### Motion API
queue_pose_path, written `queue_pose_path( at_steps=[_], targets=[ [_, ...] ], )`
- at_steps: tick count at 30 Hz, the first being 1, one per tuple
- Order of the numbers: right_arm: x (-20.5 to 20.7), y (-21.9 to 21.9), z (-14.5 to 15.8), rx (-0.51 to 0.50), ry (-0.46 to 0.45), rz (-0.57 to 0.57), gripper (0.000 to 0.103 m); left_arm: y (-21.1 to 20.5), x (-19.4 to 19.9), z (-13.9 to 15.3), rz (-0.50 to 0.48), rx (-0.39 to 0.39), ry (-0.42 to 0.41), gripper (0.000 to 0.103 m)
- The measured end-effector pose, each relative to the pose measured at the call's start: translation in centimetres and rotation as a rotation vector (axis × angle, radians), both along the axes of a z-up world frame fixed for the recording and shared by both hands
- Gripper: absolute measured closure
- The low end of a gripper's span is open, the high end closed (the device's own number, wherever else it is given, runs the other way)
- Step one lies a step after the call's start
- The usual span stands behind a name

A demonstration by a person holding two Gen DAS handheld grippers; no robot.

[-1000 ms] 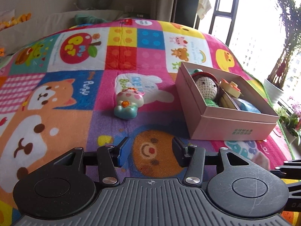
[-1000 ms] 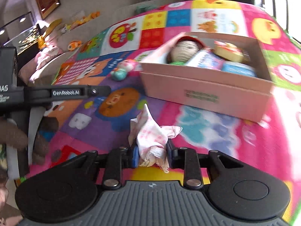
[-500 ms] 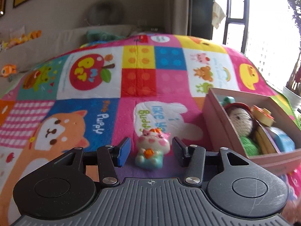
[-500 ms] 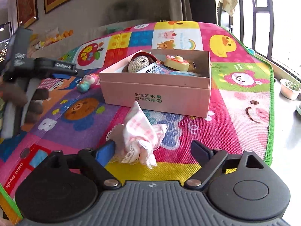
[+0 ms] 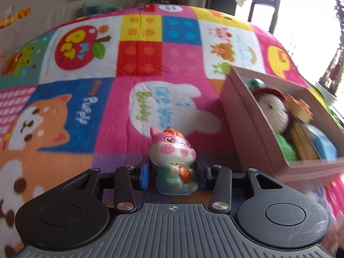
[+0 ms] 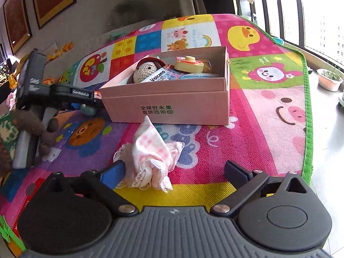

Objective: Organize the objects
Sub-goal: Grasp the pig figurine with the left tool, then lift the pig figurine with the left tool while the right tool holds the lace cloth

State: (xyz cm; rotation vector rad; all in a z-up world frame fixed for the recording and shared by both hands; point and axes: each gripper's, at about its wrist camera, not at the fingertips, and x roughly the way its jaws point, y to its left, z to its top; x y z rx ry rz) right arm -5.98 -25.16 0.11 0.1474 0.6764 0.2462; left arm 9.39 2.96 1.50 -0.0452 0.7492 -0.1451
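A small pig figurine [image 5: 174,167] with a pink head and teal body stands on the play mat between the fingers of my left gripper [image 5: 172,175]. The jaws are closing around it, and a narrow gap still shows at the left pad [image 5: 144,176]. From the right wrist view, the left gripper [image 6: 94,99] sits just left of the pink box [image 6: 163,99]. My right gripper [image 6: 175,169] is opening wide. The pink checked cloth [image 6: 150,150] lies loose on the mat by its left finger [image 6: 114,172]. The box holds a crochet doll [image 6: 146,69], a yellow toy [image 6: 189,63] and packets.
The colourful play mat [image 6: 268,111] ends in a green edge [image 6: 306,107] on the right, with bare floor and a plant pot [image 6: 329,81] beyond it. A person's brown-sleeved hand [image 6: 28,124] holds the left gripper. A sofa runs along the back.
My left gripper moved forward until the pig figurine stood between its fingers, then narrowed. My right gripper opened and let go of the pink cloth, which now rests on the mat.
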Motion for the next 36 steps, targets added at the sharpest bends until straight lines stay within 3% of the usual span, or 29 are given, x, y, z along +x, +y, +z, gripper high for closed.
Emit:
queue_pose_path(
  at_steps=[4, 9, 12, 19, 24, 28, 31, 36],
  targets=[
    [0.1, 0.2, 0.0, -0.011, 0.004, 0.001, 0.0, -0.9, -5.4, 0.0, -0.067, 0.013, -0.006, 0.057],
    [0.2, 0.6, -0.1, -0.031, 0.01, 0.0, 0.0, -1.6, -12.2, -0.3, -0.114, -0.069, -0.022, 0.057],
    [0.3, 0.8, 0.0, -0.053, 0.014, 0.003, 0.0, -2.5, -14.4, -0.5, -0.125, -0.074, -0.048, 0.057],
    [-1.7, 2.1, 1.3, -0.141, -0.034, 0.027, 0.0, -3.2, -14.7, -1.2, -0.135, -0.038, -0.101, 0.056],
    [-1.7, 2.7, 2.5, -0.17, -0.039, 0.001, 0.001, -2.9, -14.8, -1.3, -0.134, -0.061, -0.106, 0.056],
    [-1.4, 3.0, 1.9, -0.268, 0.022, 0.058, 0.005, -2.9, -14.9, -1.3, -0.135, -0.055, -0.111, 0.056],
    [-2.5, 2.8, 1.3, -0.413, 0.017, 0.081, 0.005, -2.9, -14.9, -1.3, -0.134, -0.063, -0.11, 0.056],
    [-3.0, 0.5, 1.6, -0.56, -0.028, -0.053, 0.005, -2.9, -14.9, -1.3, -0.133, -0.069, -0.11, 0.056]
  ],
)
